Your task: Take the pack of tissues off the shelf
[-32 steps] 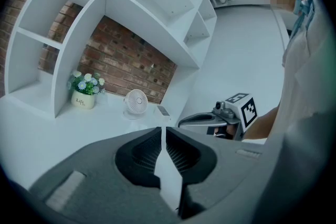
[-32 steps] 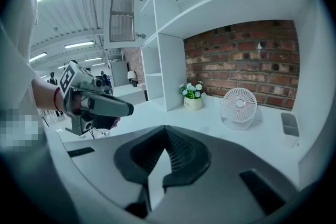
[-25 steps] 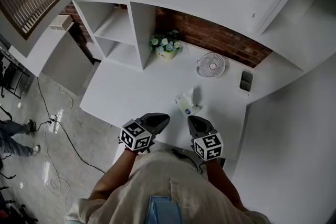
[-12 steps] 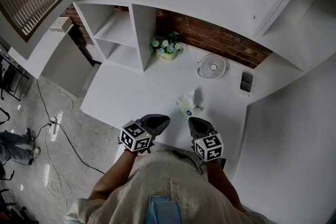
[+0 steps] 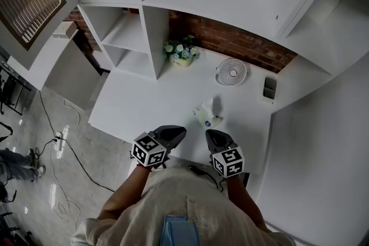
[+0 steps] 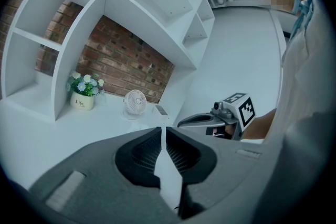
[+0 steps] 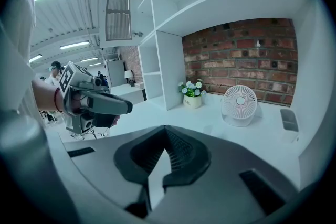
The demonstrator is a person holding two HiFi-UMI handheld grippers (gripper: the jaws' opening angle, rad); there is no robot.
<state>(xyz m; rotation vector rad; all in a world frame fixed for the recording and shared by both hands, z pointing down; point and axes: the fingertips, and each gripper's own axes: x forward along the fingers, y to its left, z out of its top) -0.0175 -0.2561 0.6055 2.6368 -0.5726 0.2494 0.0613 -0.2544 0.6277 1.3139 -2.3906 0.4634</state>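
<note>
Softly crumpled white tissue pack [image 5: 206, 114], blue-marked; left gripper [image 6: 163, 129] and right gripper [image 7: 166, 129] fingers closed, empty.

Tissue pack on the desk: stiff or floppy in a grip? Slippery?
The tissue pack looks soft, a tissue poking up, so it probably squashes when pinched. Small and likely light, it may slide on the smooth desk if pushed. It lies low; tipping seems unlikely.

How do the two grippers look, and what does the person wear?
The left gripper and the right gripper are dark grey, tapered shells with ribbed inner pads. Each carries a white cube with black square markers. The person wears a light beige shirt.
</note>
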